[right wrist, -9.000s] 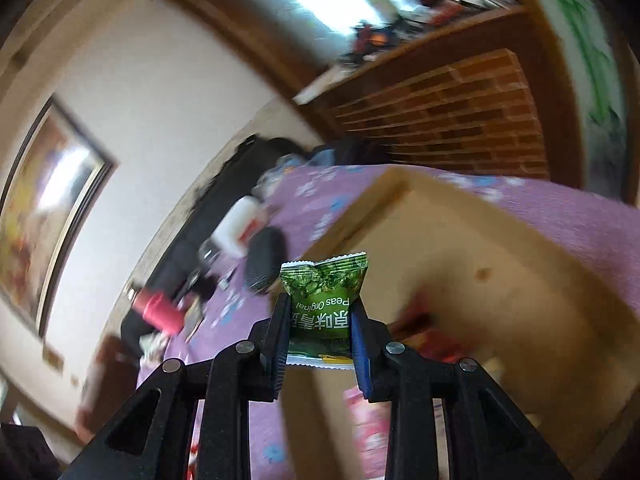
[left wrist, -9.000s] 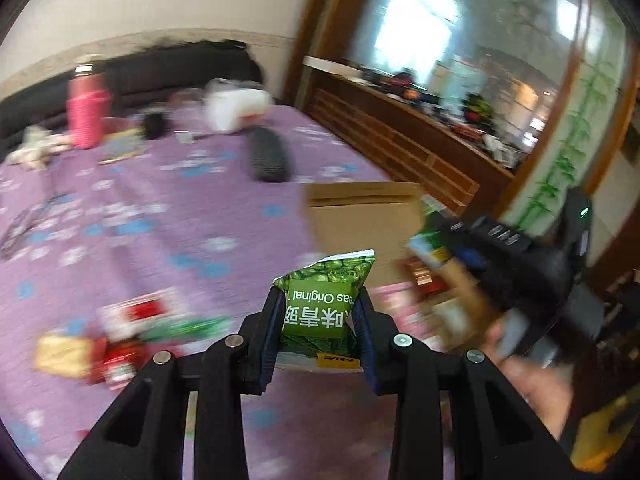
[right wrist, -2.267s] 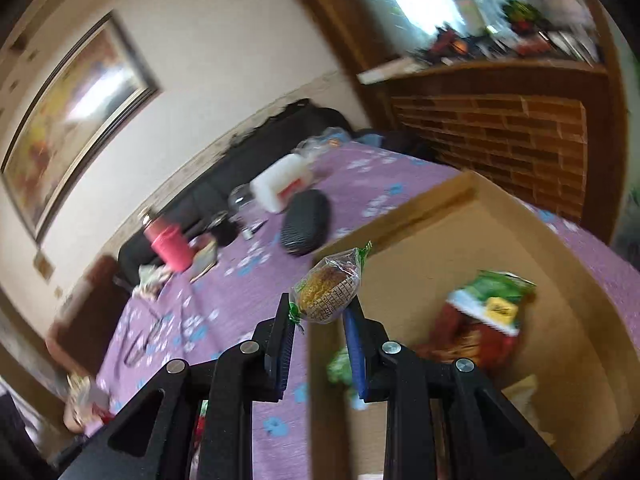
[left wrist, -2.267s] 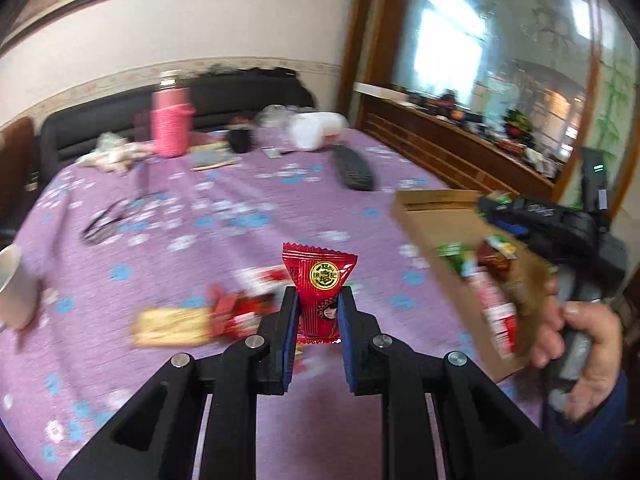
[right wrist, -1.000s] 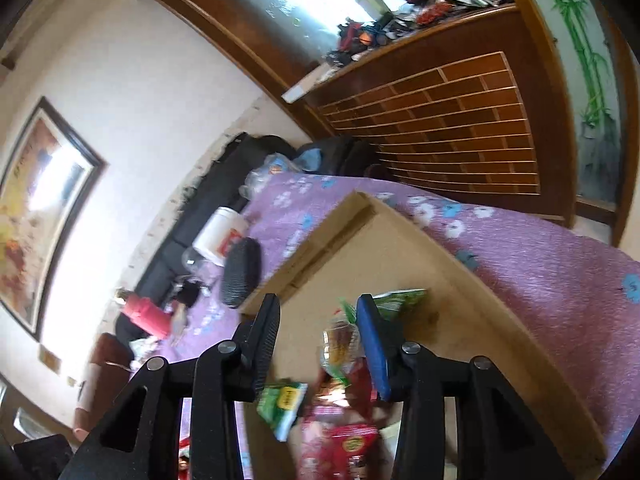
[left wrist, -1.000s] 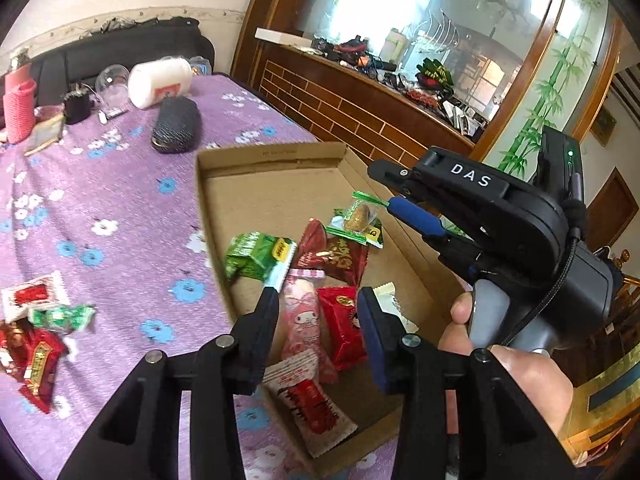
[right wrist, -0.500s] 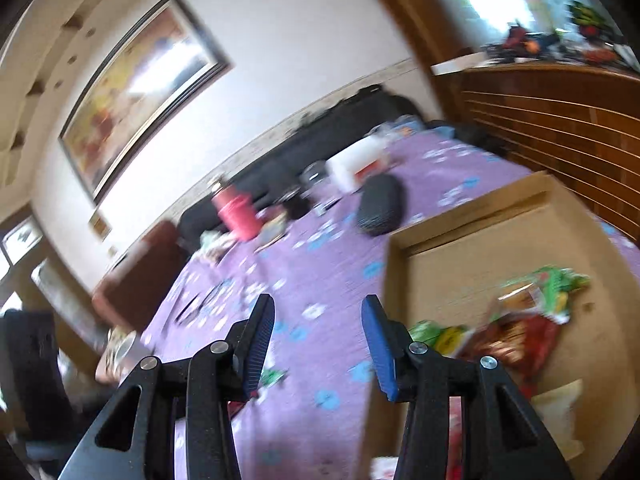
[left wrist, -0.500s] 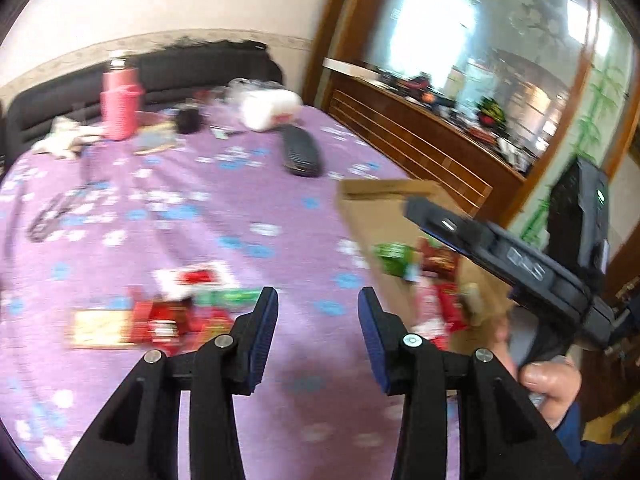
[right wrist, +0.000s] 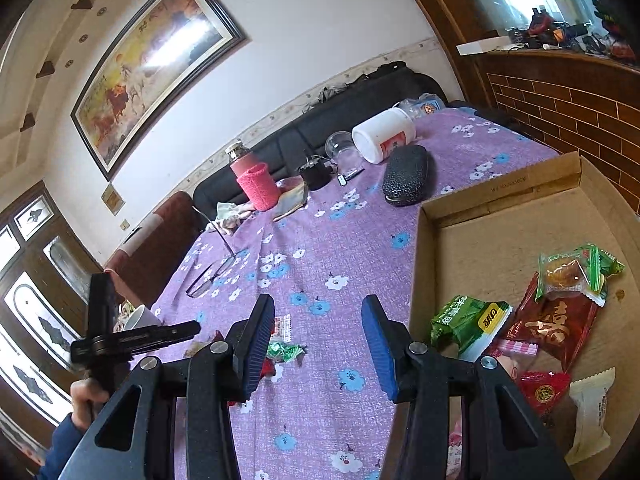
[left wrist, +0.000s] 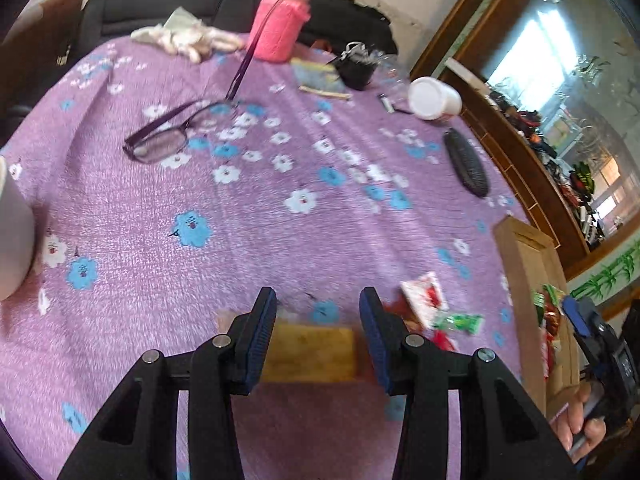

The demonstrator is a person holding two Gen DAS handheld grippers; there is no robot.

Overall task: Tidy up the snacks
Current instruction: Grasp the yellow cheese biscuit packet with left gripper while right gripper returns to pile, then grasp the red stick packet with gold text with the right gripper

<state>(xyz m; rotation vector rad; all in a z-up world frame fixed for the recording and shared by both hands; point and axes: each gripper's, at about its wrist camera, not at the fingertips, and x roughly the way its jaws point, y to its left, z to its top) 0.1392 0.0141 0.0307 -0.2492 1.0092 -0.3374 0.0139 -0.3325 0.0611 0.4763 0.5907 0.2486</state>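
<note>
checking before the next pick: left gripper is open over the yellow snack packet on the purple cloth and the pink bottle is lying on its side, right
One detail is wrong: the pink bottle stands upright, as the right wrist view shows. The left gripper is open over the yellow snack packet on the purple cloth.

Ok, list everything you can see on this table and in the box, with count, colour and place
Brown cardboard box: one, table's right side.
Wrapped snacks in box: several, green, red, white.
Yellow snack packet: one, between the left fingers.
Loose snacks: a few, red, white, green, beside box.
Purple-framed glasses: one, mid-table.
Pink bottle: one, far edge.
White jar: one, lying on its side.
Black textured case: one, behind box.
Purple floral tablecloth: one.
Left hand-held gripper: open.
Right hand-held gripper: open, empty.
</note>
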